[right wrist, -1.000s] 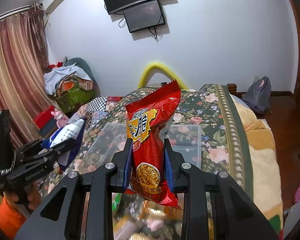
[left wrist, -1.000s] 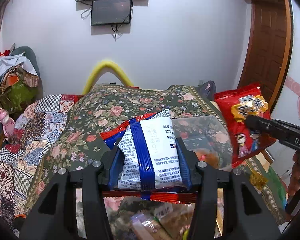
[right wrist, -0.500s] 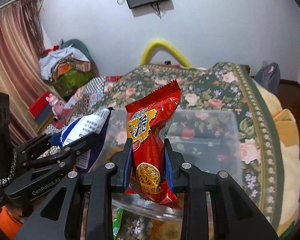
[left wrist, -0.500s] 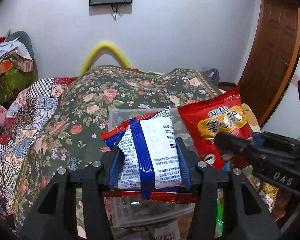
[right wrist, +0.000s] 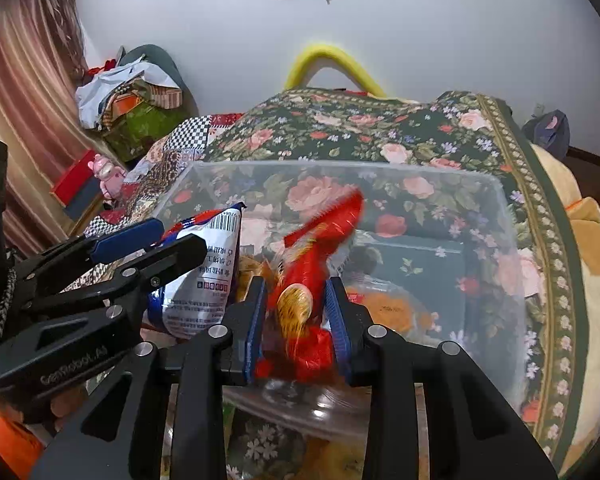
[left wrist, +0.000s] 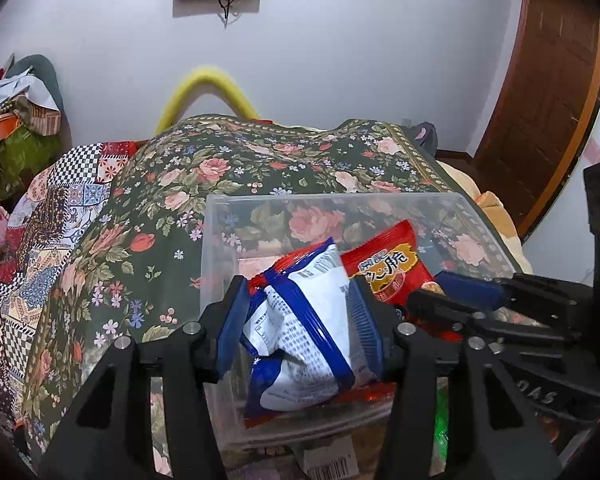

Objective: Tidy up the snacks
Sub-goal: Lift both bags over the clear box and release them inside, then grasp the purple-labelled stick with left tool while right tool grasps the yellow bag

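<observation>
A clear plastic bin (left wrist: pixel 340 202) (right wrist: pixel 512 216) stands on the floral bedspread. My left gripper (left wrist: pixel 300 320) stands wide open over the bin's near side, with the white-and-blue snack packet (left wrist: pixel 304 328) loose and tilted between its fingers. The packet also shows in the right wrist view (right wrist: pixel 204 276). My right gripper (right wrist: pixel 296 324) has opened, and the red snack packet (right wrist: pixel 312 268) is blurred and tipping forward into the bin; it shows beside the white packet in the left wrist view (left wrist: pixel 388 268). An orange packet (right wrist: pixel 388 308) lies in the bin.
The floral bedspread (left wrist: pixel 228 176) covers the bed, with a patchwork quilt (left wrist: pixel 40 216) on its left. More snack packets lie below the bin's near wall (left wrist: pixel 328 464). A wooden door (left wrist: pixel 548 100) is at the right, a clothes pile (right wrist: pixel 132 92) at the left.
Both grippers have moved forward and down over the bin and opened. The white-and-blue packet has slumped between the left fingers, and the red packet is falling from the right ones.
</observation>
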